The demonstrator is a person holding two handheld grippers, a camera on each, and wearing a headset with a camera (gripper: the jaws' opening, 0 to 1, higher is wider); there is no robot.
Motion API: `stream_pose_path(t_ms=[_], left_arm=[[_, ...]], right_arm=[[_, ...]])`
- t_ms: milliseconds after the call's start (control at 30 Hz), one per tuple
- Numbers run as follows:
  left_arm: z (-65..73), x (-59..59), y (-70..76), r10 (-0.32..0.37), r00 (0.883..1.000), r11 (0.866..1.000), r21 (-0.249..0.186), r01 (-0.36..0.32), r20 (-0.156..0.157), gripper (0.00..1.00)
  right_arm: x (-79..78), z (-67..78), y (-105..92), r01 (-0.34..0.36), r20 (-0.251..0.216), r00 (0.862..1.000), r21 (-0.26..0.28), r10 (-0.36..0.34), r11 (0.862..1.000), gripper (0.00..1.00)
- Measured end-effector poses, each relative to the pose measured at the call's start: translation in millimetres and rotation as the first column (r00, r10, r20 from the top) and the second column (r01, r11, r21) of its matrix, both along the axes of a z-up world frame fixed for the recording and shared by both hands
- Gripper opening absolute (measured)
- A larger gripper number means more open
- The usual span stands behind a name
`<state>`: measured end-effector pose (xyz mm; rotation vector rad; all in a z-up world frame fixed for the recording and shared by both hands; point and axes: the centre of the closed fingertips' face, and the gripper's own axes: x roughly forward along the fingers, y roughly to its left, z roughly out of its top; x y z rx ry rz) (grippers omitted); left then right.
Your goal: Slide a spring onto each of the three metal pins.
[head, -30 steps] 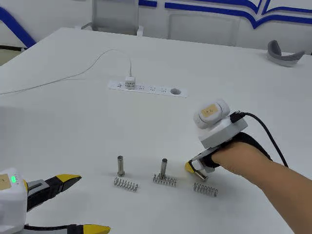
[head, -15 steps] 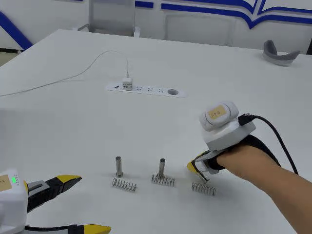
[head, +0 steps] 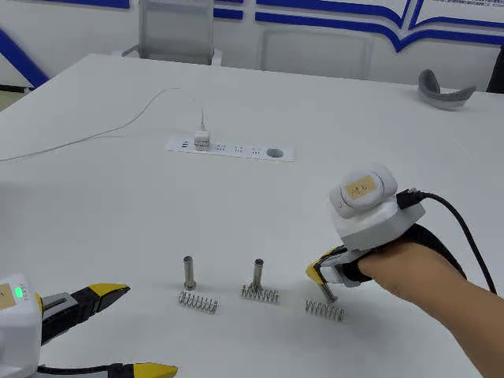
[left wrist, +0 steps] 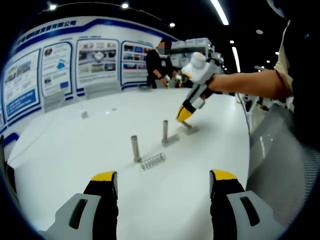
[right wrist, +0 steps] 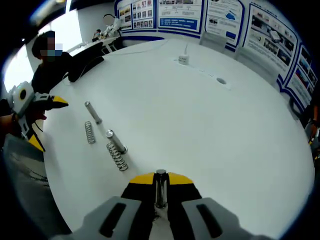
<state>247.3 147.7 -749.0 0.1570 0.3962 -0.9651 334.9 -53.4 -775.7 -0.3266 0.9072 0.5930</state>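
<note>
Two metal pins stand upright on the white table, one on the left (head: 189, 272) and one in the middle (head: 257, 273). A spring lies in front of each, the left spring (head: 197, 302) and the middle spring (head: 260, 294). A third spring (head: 324, 311) lies further right. My right gripper (head: 323, 276) is shut on the third pin (head: 327, 291), tilted just above that spring; the third pin (right wrist: 160, 187) sits between the yellow-tipped jaws. My left gripper (head: 138, 329) hangs open at the table's near left, its jaws (left wrist: 164, 176) holding nothing and facing the pins (left wrist: 135, 148).
A white power strip (head: 230, 147) with a plugged charger (head: 202, 142) and a cable trailing left lies at mid-table. A grey curved object (head: 445, 87) rests at the far right. A chair (head: 175, 31) stands behind the table. A black cable runs from the right gripper.
The head view has shifted a little. The right gripper stays shut on the pin by the rightmost spring, slightly further right. The left gripper has not moved.
</note>
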Motion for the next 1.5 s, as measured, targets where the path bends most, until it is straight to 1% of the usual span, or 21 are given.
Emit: stream_pose_path(t_ms=[433,533,633,933,1233,1500], left_arm=[[4.2,-0.7,-0.7,-0.001,1.0,1.0,0.001,0.001,0.012,0.76],[5.3,-1.0,-0.8,-0.001,1.0,1.0,0.001,0.001,0.015,0.76],[6.6,-1.4,-0.9,-0.001,1.0,1.0,0.001,0.001,0.018,0.76],[9.0,-2.7,0.5,0.002,1.0,1.0,0.004,-0.002,0.024,0.76],[10.5,-2.8,-1.2,-0.002,1.0,1.0,0.005,0.002,0.03,0.76],[9.7,-3.4,-0.9,-0.001,1.0,1.0,0.005,0.001,0.029,0.76]], right_arm=[[-4.7,9.9,-1.4,0.001,0.03,1.0,0.018,-0.002,1.0,0.09],[-5.8,14.4,-1.3,-0.002,0.041,0.999,0.023,0.001,1.0,0.09],[-7.9,16.0,-2.3,0.003,0.042,0.999,0.026,-0.004,1.0,0.09],[-15.6,16.6,-5.0,0.002,0.055,0.999,0.036,-0.004,0.999,0.09],[-21.0,16.4,-7.2,-0.019,0.071,0.997,0.029,0.017,0.999,0.09],[-22.2,14.7,-9.9,-0.021,0.079,0.997,0.032,0.018,0.999,0.09]])
